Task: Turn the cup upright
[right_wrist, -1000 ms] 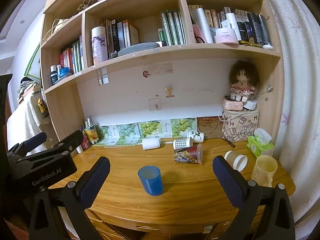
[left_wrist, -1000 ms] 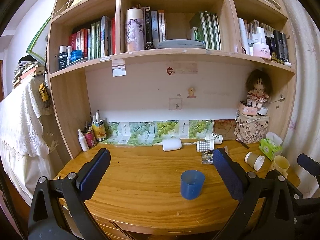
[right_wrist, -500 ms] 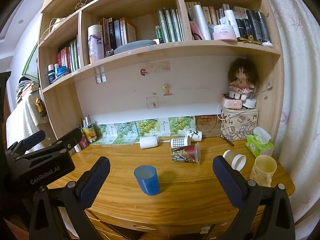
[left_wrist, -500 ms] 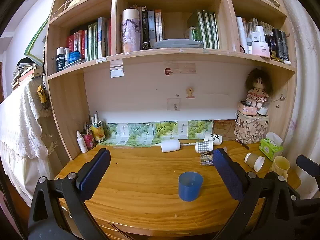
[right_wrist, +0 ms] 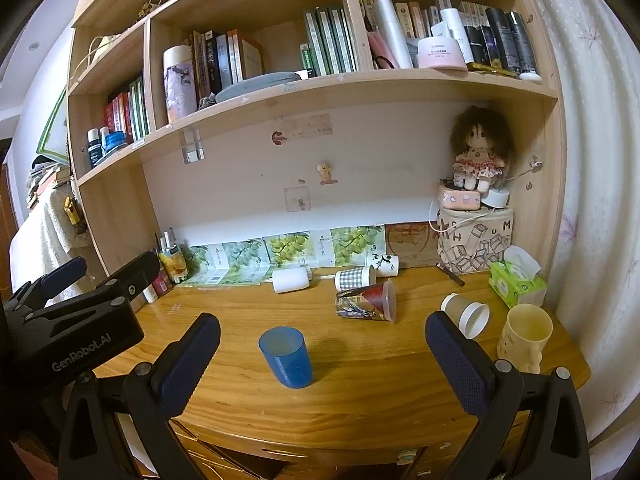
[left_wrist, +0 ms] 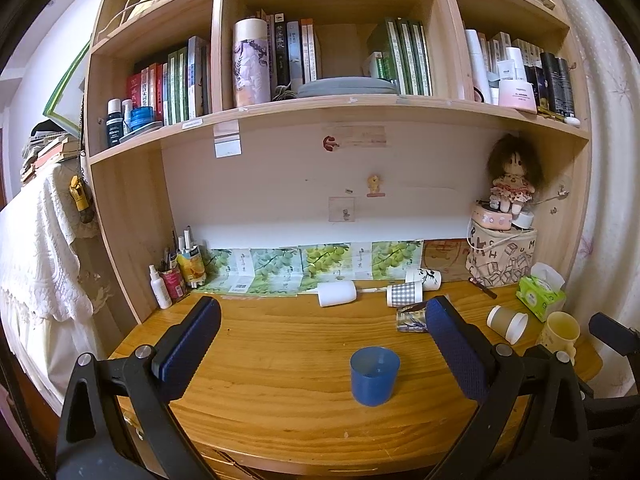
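A blue plastic cup (left_wrist: 375, 375) stands upright, mouth up, near the front of the wooden desk (left_wrist: 280, 344); it also shows in the right wrist view (right_wrist: 286, 357). My left gripper (left_wrist: 320, 344) is open and empty, held back from the cup with its pads wide on either side. My right gripper (right_wrist: 322, 360) is open and empty too, with the cup between its pads but farther off. The left gripper's body (right_wrist: 72, 328) shows at the left of the right wrist view.
Several cups lie on their sides toward the back: white (right_wrist: 291, 279), checked (right_wrist: 355, 278), patterned with a red cone (right_wrist: 366, 301), and a grey paper cup (right_wrist: 466, 315). A yellow mug (right_wrist: 525, 338) stands upright at right, by a green tissue pack (right_wrist: 516, 282). Shelves rise behind.
Both grippers have drawn back and tilted slightly; the blue cup sits a little lower and farther left in both views. The cup itself has not moved on the desk.
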Action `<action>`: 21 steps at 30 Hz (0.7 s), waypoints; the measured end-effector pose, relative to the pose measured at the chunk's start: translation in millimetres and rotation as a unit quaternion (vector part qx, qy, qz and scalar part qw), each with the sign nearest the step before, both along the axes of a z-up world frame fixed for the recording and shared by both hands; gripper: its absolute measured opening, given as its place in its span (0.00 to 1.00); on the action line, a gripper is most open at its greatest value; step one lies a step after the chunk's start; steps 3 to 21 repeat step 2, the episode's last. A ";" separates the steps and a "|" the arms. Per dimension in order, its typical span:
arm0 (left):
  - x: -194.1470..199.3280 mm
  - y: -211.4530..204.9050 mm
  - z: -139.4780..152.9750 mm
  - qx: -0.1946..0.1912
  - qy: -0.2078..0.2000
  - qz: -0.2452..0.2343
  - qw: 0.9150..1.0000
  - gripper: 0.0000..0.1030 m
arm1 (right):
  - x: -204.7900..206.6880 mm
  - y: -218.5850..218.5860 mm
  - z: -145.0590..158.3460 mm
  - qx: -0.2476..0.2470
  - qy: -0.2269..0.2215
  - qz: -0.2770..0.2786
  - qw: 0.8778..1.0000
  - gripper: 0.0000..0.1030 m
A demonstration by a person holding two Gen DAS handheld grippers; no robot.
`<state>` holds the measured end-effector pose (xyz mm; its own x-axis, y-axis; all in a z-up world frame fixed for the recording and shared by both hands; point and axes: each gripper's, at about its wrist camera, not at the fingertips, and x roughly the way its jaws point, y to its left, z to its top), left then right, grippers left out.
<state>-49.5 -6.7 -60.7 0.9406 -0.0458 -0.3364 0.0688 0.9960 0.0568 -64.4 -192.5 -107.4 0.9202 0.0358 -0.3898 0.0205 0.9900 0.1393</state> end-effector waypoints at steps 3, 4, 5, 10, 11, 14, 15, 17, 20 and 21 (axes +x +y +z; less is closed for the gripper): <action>-0.3 -0.1 0.1 0.001 0.000 0.001 1.000 0.99 | 0.6 -1.7 -0.7 0.001 0.001 0.000 1.000 1.00; -0.3 -0.1 0.1 0.001 0.000 0.001 1.000 0.99 | 0.6 -1.7 -0.7 0.001 0.001 0.000 1.000 1.00; -0.3 -0.1 0.1 0.001 0.000 0.001 1.000 0.99 | 0.6 -1.7 -0.7 0.001 0.001 0.000 1.000 1.00; -0.3 -0.1 0.1 0.001 0.000 0.001 1.000 0.99 | 0.6 -1.7 -0.7 0.001 0.001 0.000 1.000 1.00; -0.3 -0.1 0.1 0.001 0.000 0.001 1.000 0.99 | 0.6 -1.7 -0.7 0.001 0.001 0.000 1.000 1.00; -0.3 -0.1 0.1 0.001 0.000 0.001 1.000 0.99 | 0.6 -1.7 -0.7 0.001 0.001 0.000 1.000 1.00; -0.3 -0.1 0.1 0.001 0.000 0.001 1.000 0.99 | 0.6 -1.7 -0.7 0.001 0.001 0.000 1.000 1.00; -0.3 -0.1 0.1 0.001 0.000 0.001 1.000 0.99 | 0.6 -1.7 -0.7 0.001 0.001 0.000 1.000 1.00; -0.3 -0.1 0.1 0.001 0.000 0.001 1.000 0.99 | 0.6 -1.7 -0.7 0.001 0.001 0.000 1.000 1.00; -0.3 -0.1 0.1 0.001 0.000 0.001 1.000 0.99 | 0.6 -1.7 -0.7 0.001 0.001 0.000 1.000 1.00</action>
